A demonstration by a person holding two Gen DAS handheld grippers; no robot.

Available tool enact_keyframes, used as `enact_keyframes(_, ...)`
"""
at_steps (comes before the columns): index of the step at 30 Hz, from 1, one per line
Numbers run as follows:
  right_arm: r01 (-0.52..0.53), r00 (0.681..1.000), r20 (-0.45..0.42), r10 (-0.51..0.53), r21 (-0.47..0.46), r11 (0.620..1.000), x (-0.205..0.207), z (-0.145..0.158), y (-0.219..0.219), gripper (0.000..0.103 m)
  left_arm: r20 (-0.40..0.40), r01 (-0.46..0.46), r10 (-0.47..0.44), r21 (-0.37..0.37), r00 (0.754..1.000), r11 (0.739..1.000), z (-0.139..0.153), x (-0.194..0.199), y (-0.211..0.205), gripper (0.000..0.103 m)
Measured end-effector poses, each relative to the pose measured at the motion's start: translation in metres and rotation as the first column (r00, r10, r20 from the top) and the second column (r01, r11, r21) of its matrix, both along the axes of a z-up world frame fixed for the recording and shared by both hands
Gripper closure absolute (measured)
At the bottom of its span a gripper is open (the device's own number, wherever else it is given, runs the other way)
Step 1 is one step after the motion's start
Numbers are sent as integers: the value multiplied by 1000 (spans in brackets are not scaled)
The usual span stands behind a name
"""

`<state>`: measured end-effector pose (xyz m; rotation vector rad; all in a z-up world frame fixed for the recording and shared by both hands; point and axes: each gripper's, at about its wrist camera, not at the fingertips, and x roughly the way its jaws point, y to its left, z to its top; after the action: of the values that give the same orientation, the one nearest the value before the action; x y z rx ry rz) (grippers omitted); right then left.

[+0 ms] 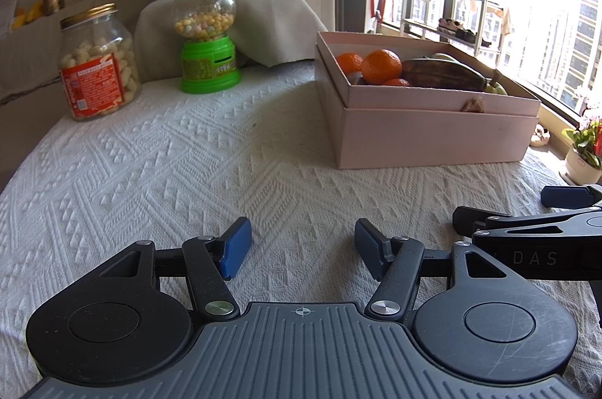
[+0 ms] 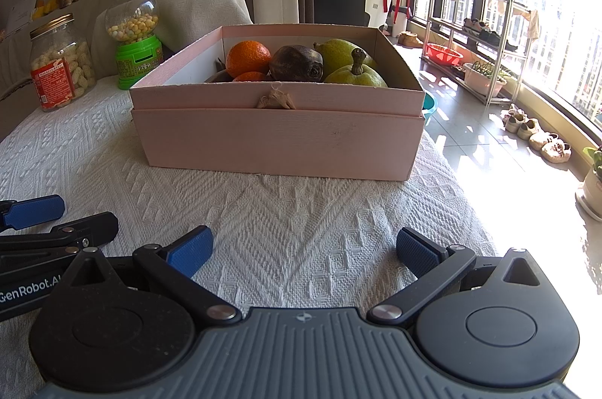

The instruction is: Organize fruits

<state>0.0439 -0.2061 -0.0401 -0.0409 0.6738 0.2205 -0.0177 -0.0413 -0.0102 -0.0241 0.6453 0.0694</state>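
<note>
Apparently all fruit sits boxed: oranges [image 2: 248, 57], pears [image 2: 355, 75], dark fruit [image 2: 296, 63] inside pink box [image 2: 278, 139] on white tablecloth [image 2: 286, 222]. Left gripper [image 1: 299, 246], right gripper [image 2: 304, 250] both released, empty, near box. Sorting looks finished; next move, if any, reaching into box.

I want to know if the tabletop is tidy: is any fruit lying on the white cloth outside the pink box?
No: the right wrist view shows the oranges and pears all inside the pink box.
</note>
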Motion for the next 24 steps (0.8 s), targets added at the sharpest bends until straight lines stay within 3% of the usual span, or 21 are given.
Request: enact_keyframes(24, 0, 1000, 0, 0, 0, 1000, 0, 0, 0, 0, -2, -7, 7, 3, 1000, 1000, 0, 2, -2, 36)
